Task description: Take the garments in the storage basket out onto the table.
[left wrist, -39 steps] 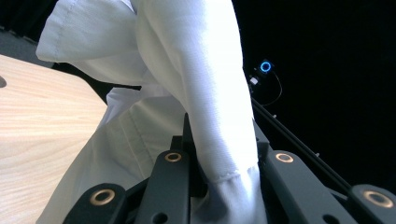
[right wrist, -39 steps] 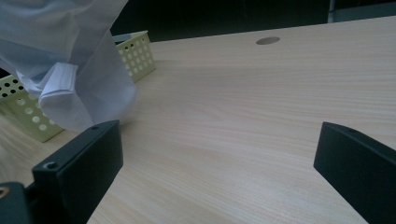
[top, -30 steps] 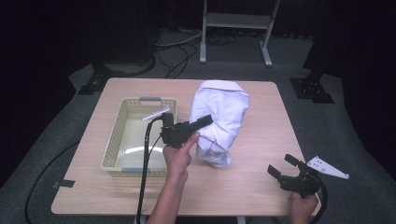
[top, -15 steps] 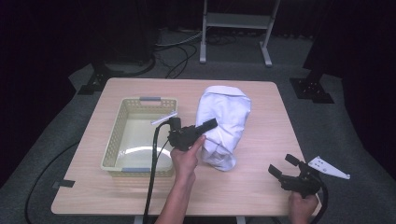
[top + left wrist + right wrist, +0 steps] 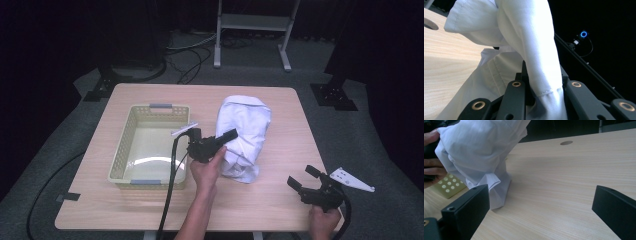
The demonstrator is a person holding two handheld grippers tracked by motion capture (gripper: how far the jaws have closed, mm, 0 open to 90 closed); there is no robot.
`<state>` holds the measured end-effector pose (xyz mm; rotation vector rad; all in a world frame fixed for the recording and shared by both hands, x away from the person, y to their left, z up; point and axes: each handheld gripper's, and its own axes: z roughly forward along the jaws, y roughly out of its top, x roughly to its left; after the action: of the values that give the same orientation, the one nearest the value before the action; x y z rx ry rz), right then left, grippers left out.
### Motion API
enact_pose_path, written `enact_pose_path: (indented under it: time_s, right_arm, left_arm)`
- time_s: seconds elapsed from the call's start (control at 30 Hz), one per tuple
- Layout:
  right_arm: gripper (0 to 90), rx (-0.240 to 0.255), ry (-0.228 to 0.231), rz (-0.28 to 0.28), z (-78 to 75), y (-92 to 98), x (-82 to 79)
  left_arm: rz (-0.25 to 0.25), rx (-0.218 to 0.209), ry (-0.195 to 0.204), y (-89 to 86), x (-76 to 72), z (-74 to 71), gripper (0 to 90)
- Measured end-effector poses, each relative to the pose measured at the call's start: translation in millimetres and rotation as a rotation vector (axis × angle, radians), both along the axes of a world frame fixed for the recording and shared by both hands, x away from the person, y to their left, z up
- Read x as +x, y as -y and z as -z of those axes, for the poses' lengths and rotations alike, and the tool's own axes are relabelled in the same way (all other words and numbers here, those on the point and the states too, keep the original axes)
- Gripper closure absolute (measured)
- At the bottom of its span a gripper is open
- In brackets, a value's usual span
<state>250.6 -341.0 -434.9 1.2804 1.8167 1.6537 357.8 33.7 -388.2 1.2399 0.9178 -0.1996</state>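
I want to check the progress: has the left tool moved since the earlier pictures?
Yes. The left tool, shut on the white cloth, has shifted right, away from the yellow basket, towards the table's right side.

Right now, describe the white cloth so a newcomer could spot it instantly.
Start at the wooden table and find the pale yellow basket on its left half. Just right of the basket lies the white cloth, a crumpled bundle, the only soft thing there. The left tool is clamped on a fold of it.
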Motion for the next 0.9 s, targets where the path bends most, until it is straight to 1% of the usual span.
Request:
enact_pose_path:
  time_s: [0.17,0.4,0.53,0.57,0.73,0.87,0.9]
  right_arm:
    - [1.1,0.001,0.002,0.001,0.0,0.1,-0.1]
    - [1.1,-0.002,0.001,0.0,-0.1,-0.3,0.1]
    - [1.1,-0.002,0.001,0.0,-0.1,-0.4,0.1]
    - [1.1,-0.003,0.002,-0.001,-0.1,-0.4,0.2]
    - [1.2,-0.003,0.004,0.0,-0.1,-0.6,0.1]
    - [1.1,-0.006,0.003,-0.002,-0.1,-0.6,0.3]
    - [1.1,-0.006,0.004,-0.002,-0.2,-0.7,0.3]
  left_arm:
    - [-0.001,-0.002,-0.015,3.1,1.1,4.7,77.5]
    - [-0.017,0.005,-0.033,6.4,1.8,10.5,77.4]
    - [-0.021,0.017,-0.04,8.5,3.1,13.5,77.3]
    - [-0.027,0.028,-0.046,10.5,3.6,15.9,77.2]
    - [-0.028,0.045,-0.066,15.0,5.3,22.7,76.9]
    - [-0.034,0.047,-0.073,17.3,5.3,25.7,76.7]
    - [-0.037,0.05,-0.08,18.6,5.4,28.2,76.7]
